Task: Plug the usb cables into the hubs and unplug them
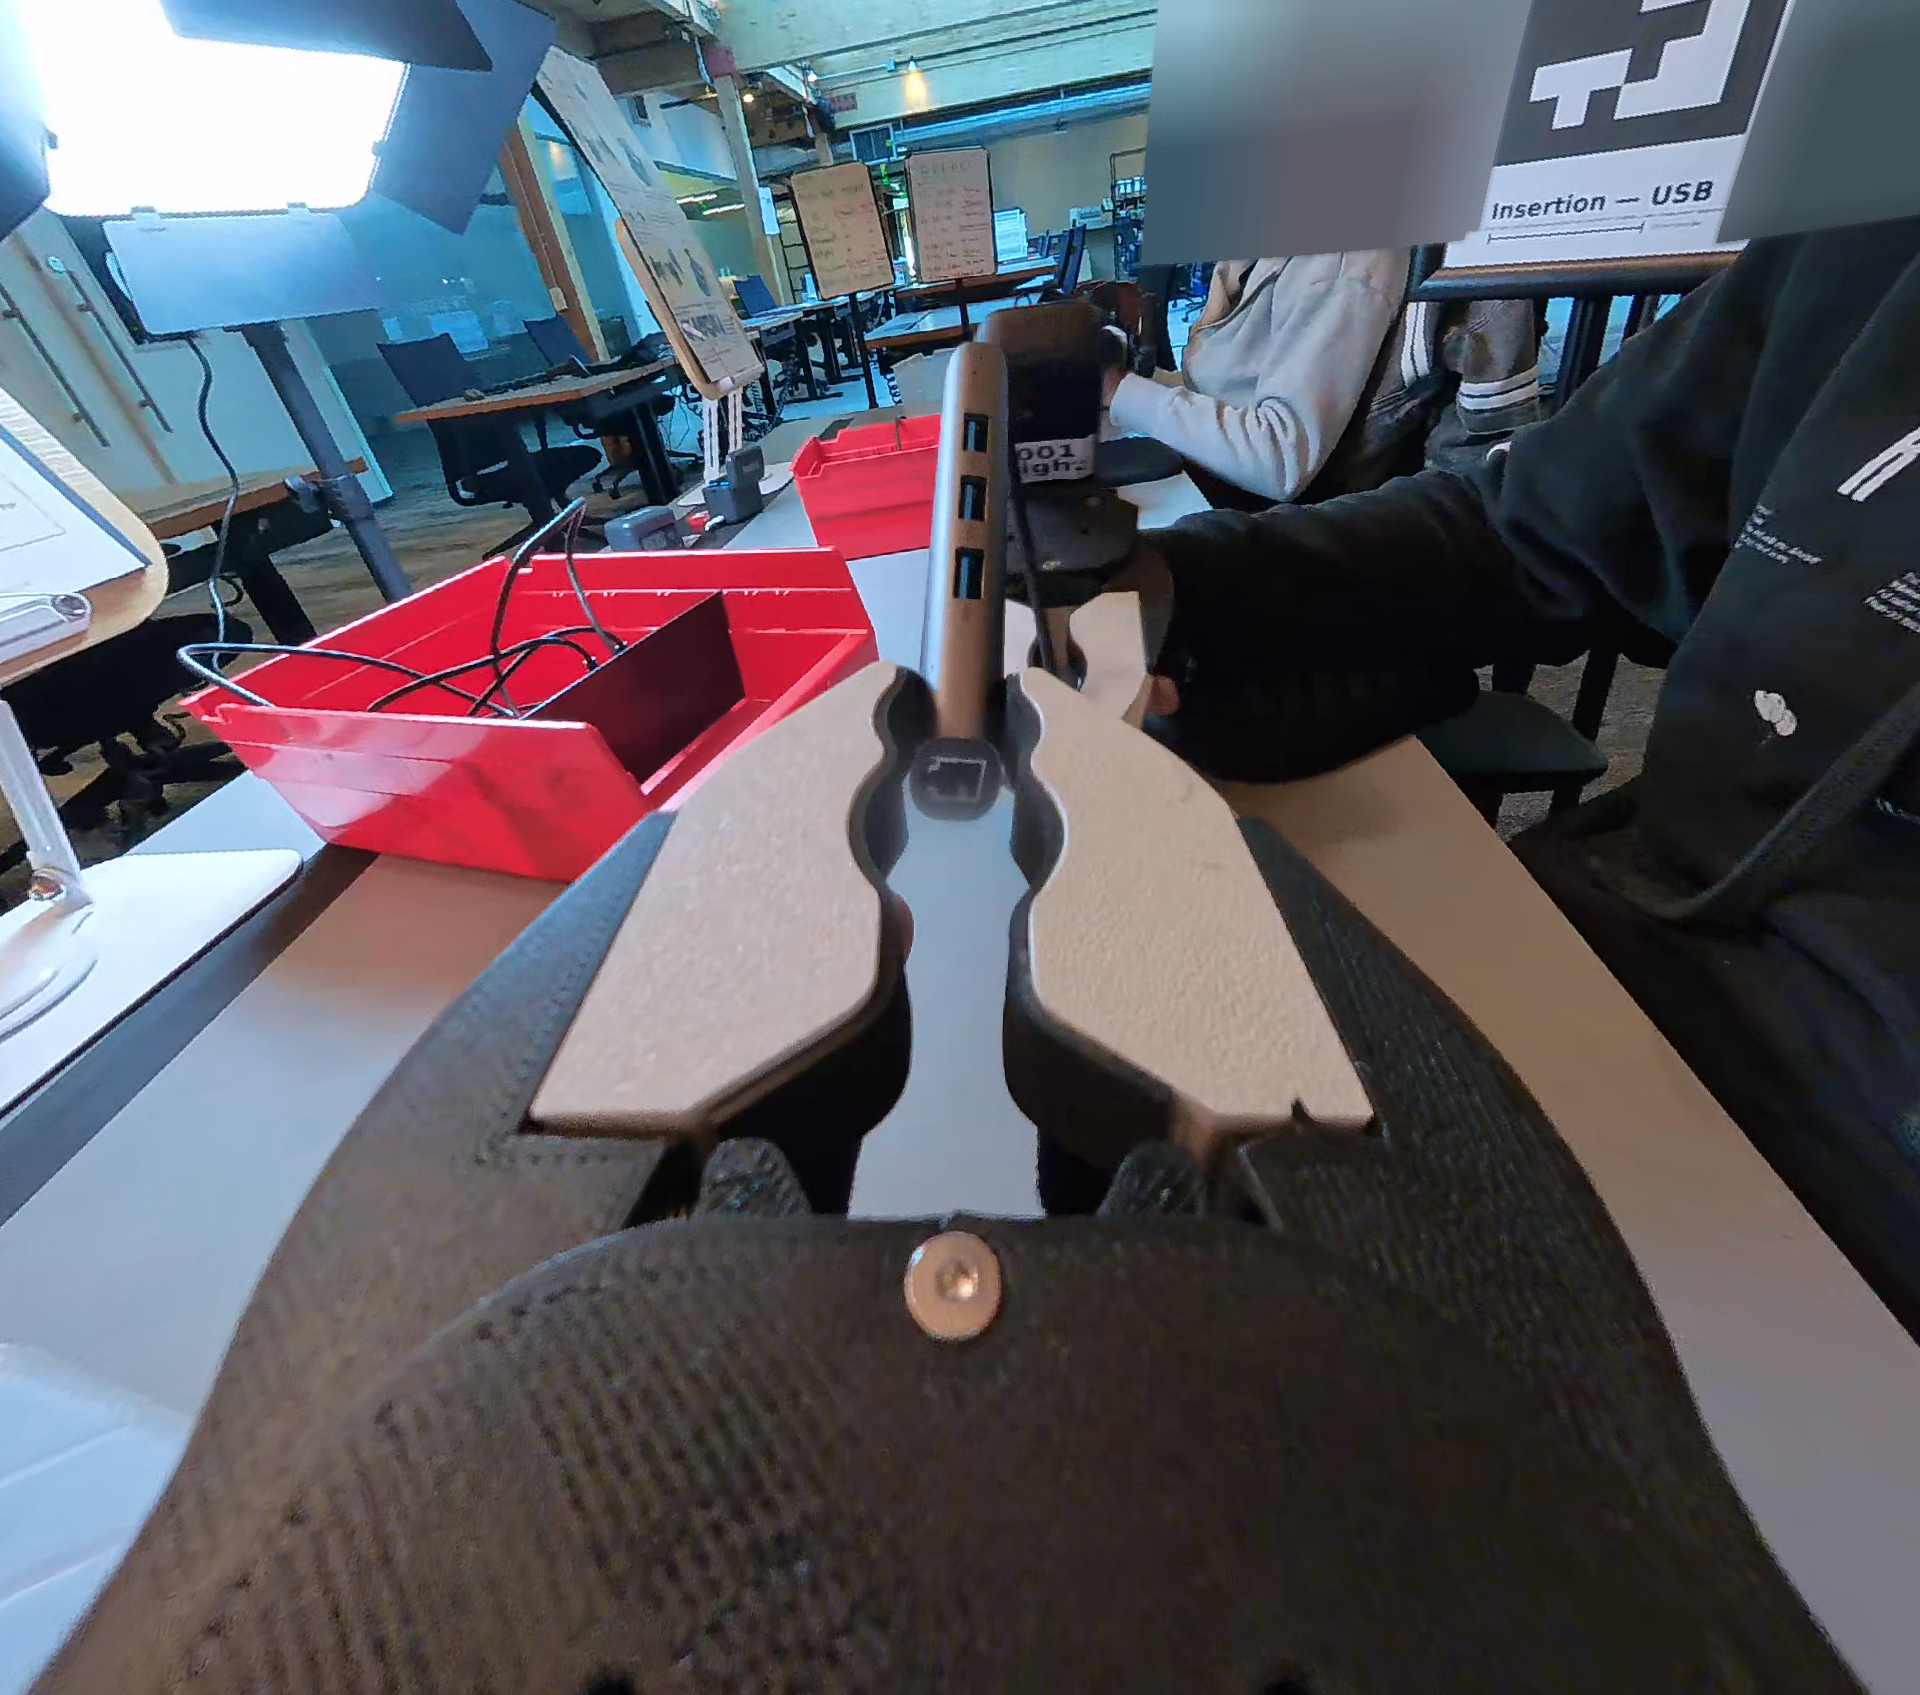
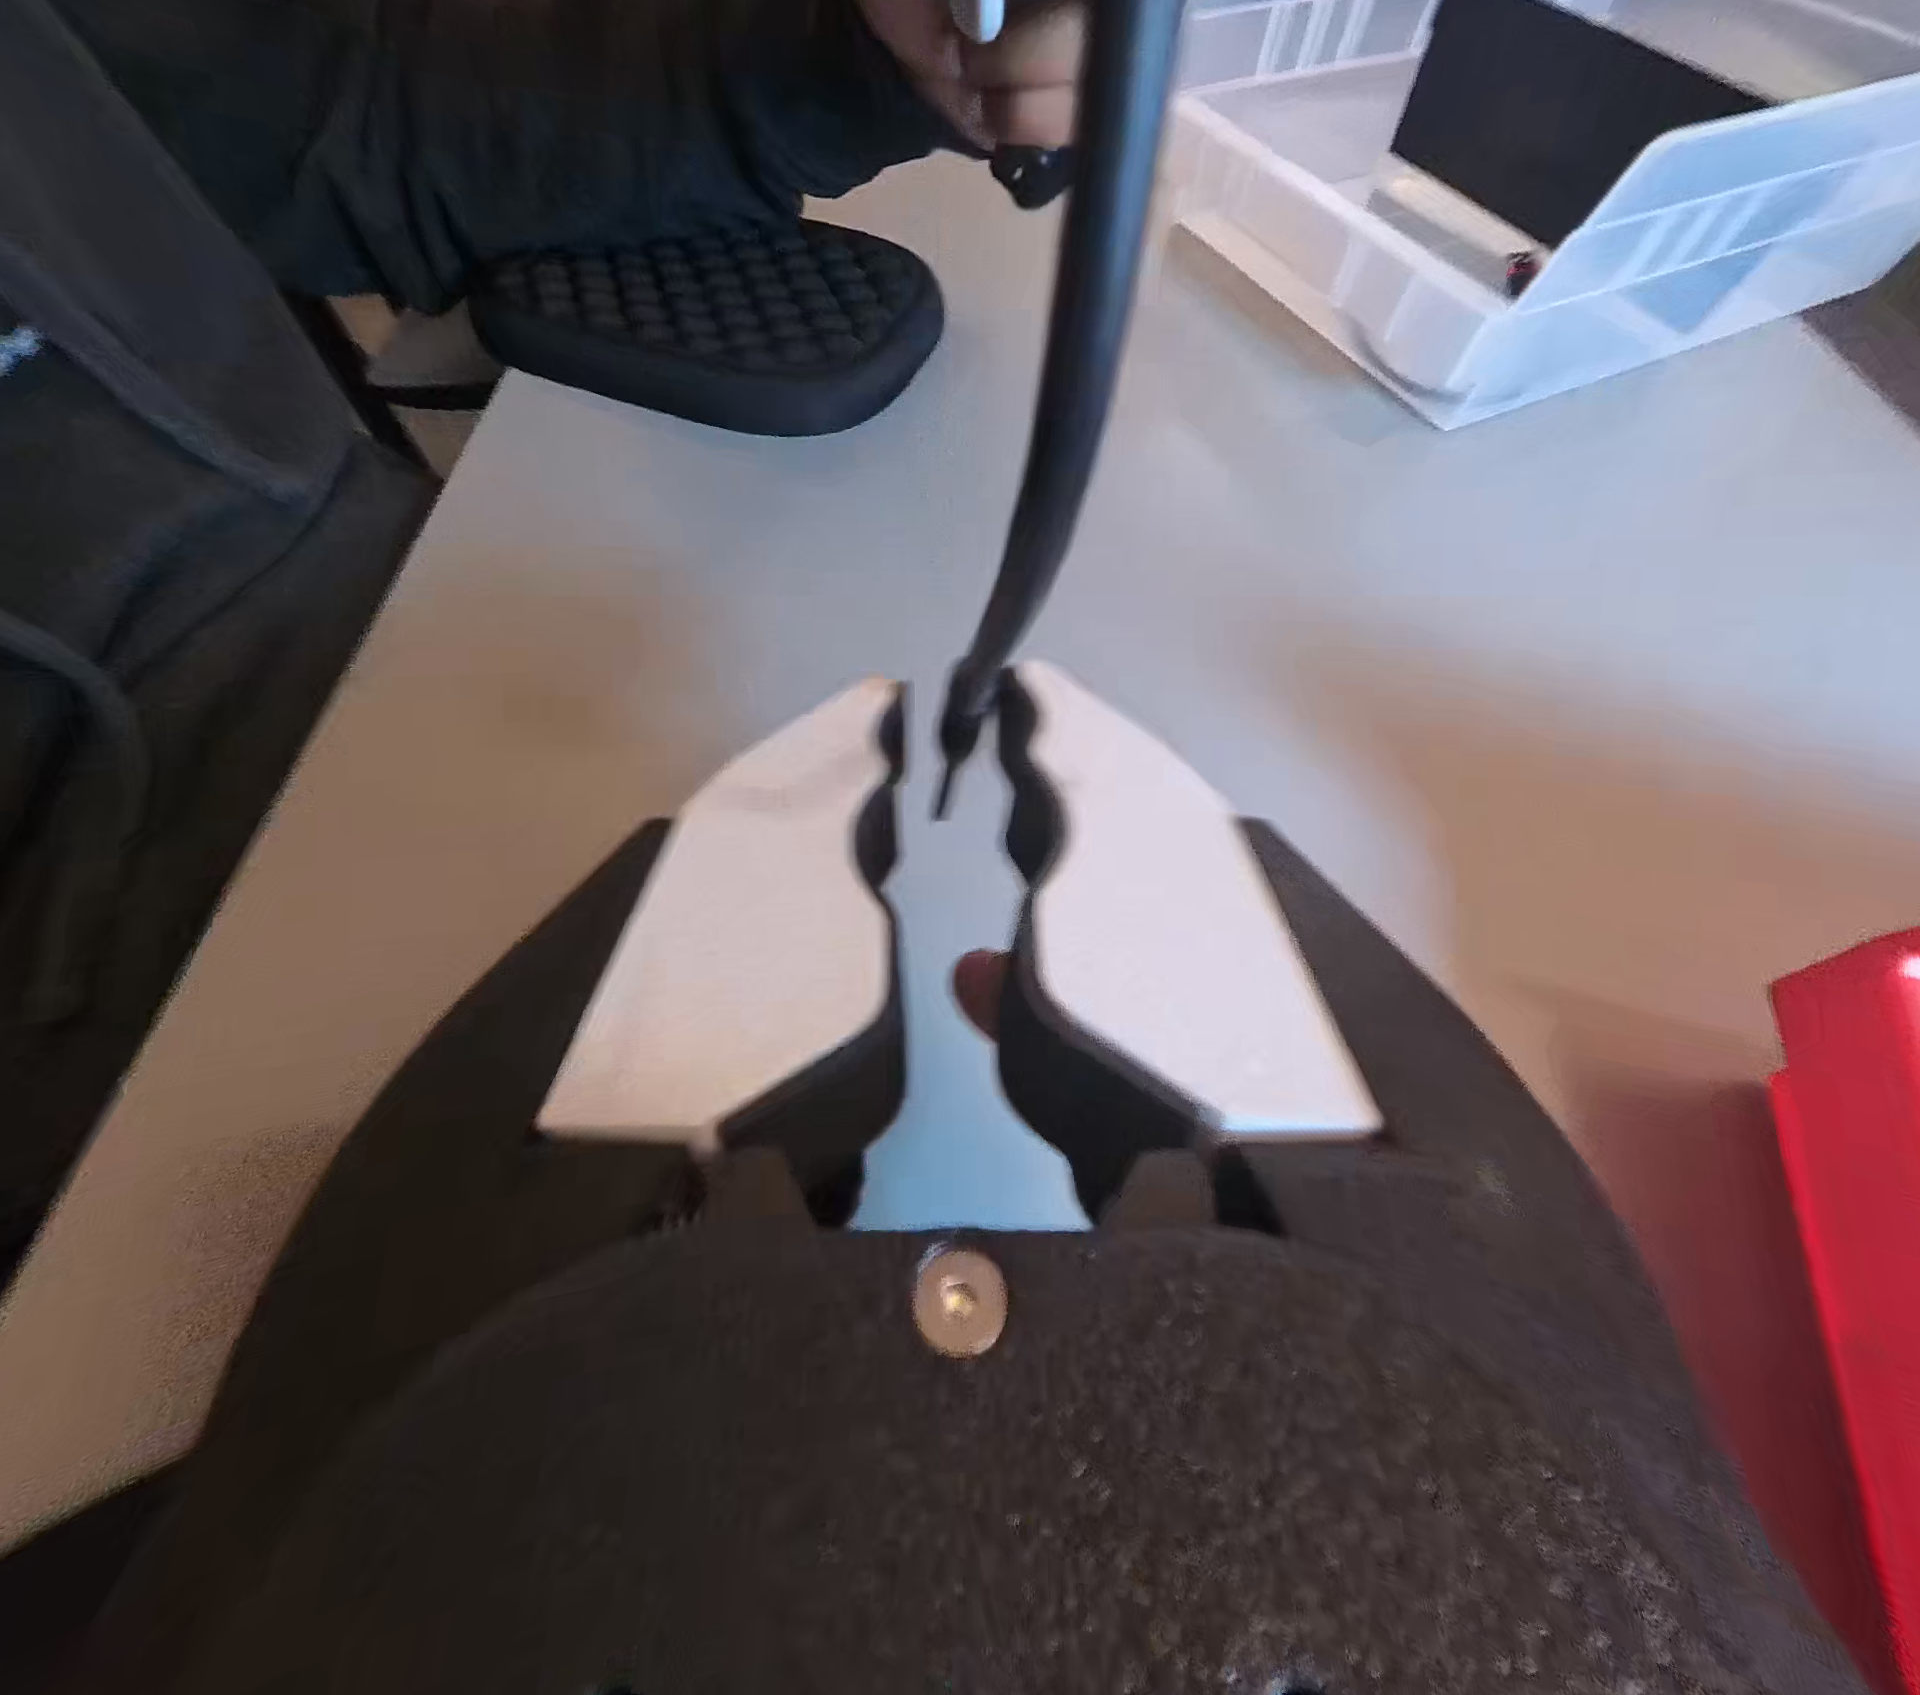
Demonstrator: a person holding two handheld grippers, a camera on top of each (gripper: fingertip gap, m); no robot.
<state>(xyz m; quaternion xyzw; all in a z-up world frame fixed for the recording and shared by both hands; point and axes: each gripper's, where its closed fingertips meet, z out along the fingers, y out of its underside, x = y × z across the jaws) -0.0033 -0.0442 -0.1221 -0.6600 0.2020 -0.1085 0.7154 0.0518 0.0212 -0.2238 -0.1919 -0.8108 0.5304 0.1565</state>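
The left claw (image 1: 954, 746) is closed on the near end of a slim grey metal USB hub (image 1: 966, 565), held upright above the pale counter (image 1: 312, 1001). The right claw (image 2: 954, 746) is nearly closed around the end of a thick black cable (image 2: 1101, 243), raised over the counter.

Left tongs (image 1: 951, 715): two pale grey textured plates are set on black, ribbed printed fingers with wavy inner edges. A silver screw (image 1: 953, 1284) is seated in the rounded black body. Right tongs (image 2: 956, 710): the same build is seen, with its own silver screw (image 2: 959, 1300). A black sleeve (image 1: 1382, 596) is worn, and a black hooded top with small white print and a drawcord (image 1: 1766, 835).
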